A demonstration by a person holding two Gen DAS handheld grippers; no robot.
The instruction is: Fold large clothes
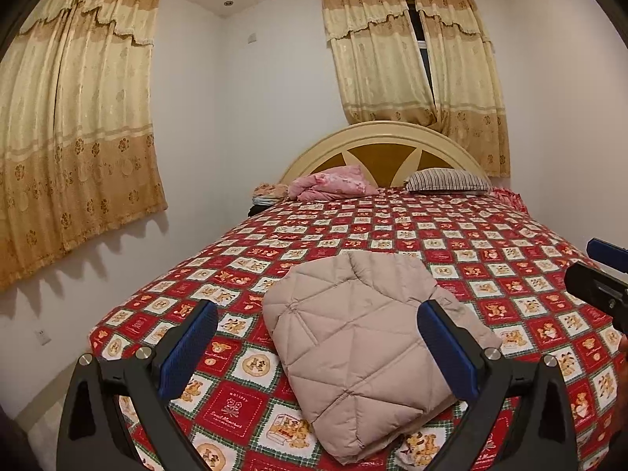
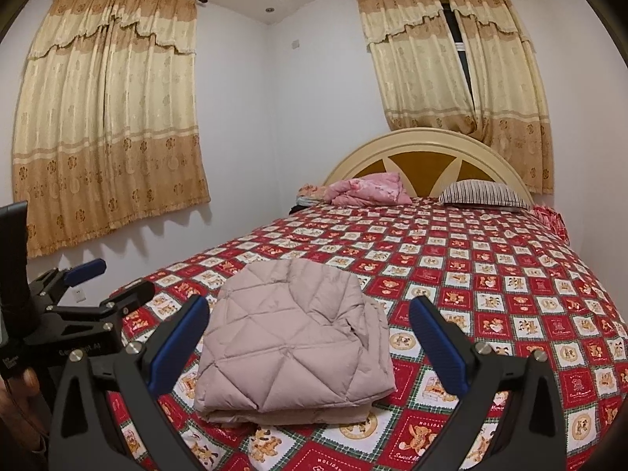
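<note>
A beige-pink quilted puffer jacket (image 1: 353, 345) lies folded into a compact bundle on the red teddy-bear bedspread (image 1: 451, 235), near the bed's foot. My left gripper (image 1: 318, 345) is open and empty, held above and in front of the bundle, touching nothing. My right gripper (image 2: 310, 337) is also open and empty, its blue pads either side of the same jacket (image 2: 290, 345) in view, held back from it. The left gripper's body shows at the left of the right wrist view (image 2: 86, 306); the right gripper's tip shows at the right edge of the left wrist view (image 1: 604, 274).
A crumpled pink cloth (image 1: 333, 184) and a striped pillow (image 1: 447, 180) lie at the cream headboard (image 1: 384, 133). Gold curtains (image 1: 74, 117) hang on the left wall and behind the bed. The bed's left edge drops off beside a white wall (image 1: 78, 282).
</note>
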